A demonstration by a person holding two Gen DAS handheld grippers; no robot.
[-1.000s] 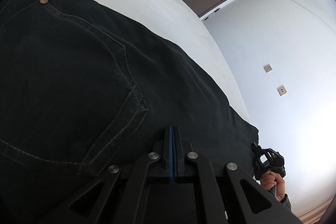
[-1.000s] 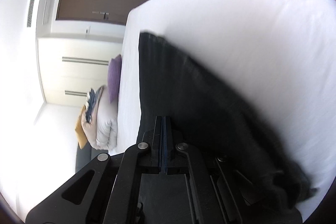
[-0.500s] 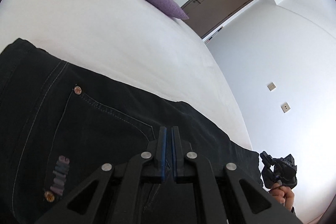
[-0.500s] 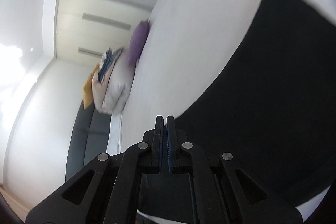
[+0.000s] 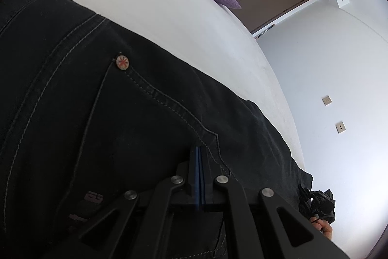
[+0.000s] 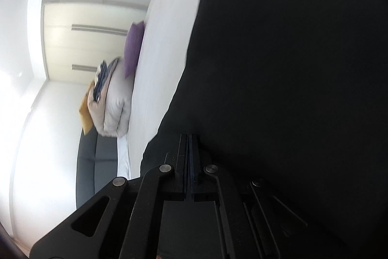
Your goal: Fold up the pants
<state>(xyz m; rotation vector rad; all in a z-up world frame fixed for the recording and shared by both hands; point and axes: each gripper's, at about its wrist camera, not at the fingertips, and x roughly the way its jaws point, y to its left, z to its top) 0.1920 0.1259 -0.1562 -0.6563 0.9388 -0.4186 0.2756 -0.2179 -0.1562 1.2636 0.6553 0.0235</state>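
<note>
The black denim pants [image 5: 101,128] lie flat on the white bed sheet [image 5: 150,6], back side up, with a round metal rivet [image 5: 122,62] marking the upper corner of a stitched back pocket [image 5: 150,137]. In the left wrist view the garment's long axis runs diagonally from the upper left, where the wider pocket portion lies, toward the lower right, where the cloth narrows near the bed's edge. The left gripper [image 5: 199,149] has its blue-lined fingers pressed together over the pocket's lower seam; whether cloth is pinched between them cannot be told. At the lower right of that view the right gripper [image 5: 317,204] appears beside the far end of the pants, carried by a hand [image 5: 325,228]. In the right wrist view its fingers are closed flush over dark cloth; a grip on the fabric cannot be confirmed. A purple cushion [image 6: 133,50] and a folded pale duvet [image 6: 114,101] sit at the far end of the bed.
</note>
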